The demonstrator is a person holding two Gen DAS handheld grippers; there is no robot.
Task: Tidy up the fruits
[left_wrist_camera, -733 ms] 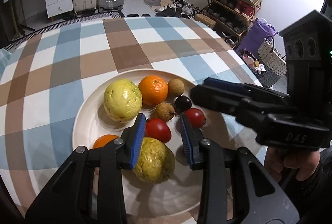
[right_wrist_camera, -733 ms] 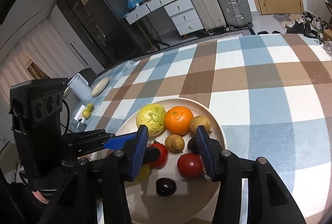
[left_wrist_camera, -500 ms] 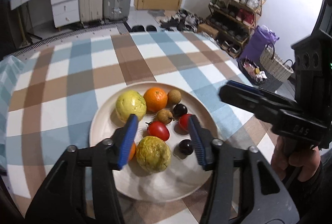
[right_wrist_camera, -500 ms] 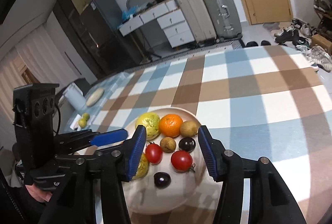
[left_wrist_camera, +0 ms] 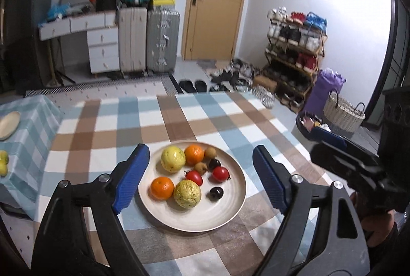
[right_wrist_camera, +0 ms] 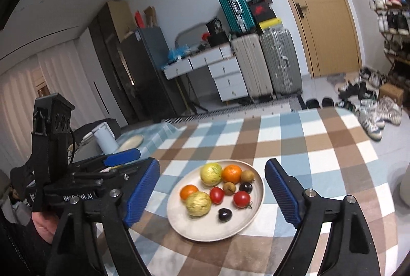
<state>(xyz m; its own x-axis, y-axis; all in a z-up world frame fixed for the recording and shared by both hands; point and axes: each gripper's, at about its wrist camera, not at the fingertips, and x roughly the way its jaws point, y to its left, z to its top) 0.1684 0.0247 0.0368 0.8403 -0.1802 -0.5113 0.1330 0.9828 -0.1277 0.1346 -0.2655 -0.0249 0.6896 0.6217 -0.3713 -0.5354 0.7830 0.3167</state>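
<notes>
Both tools, left (left_wrist_camera: 198,178) and right (right_wrist_camera: 212,189), are opening wide with nothing gripped. They hang above the plate (left_wrist_camera: 205,217) of fruit on the desk (left_wrist_camera: 179,119).

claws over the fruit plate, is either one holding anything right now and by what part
Nothing is held. The left claw and right claw are both opening with nothing between their pads, above the plate; all the fruit lies on it.

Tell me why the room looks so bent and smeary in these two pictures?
Left wrist view: fisheye bending curves the door, black corners, glare at right, fruit on the plate slightly blurred. Right wrist view: same bending, tilted suitcases, soft motion smear on the checked tablecloth.
</notes>
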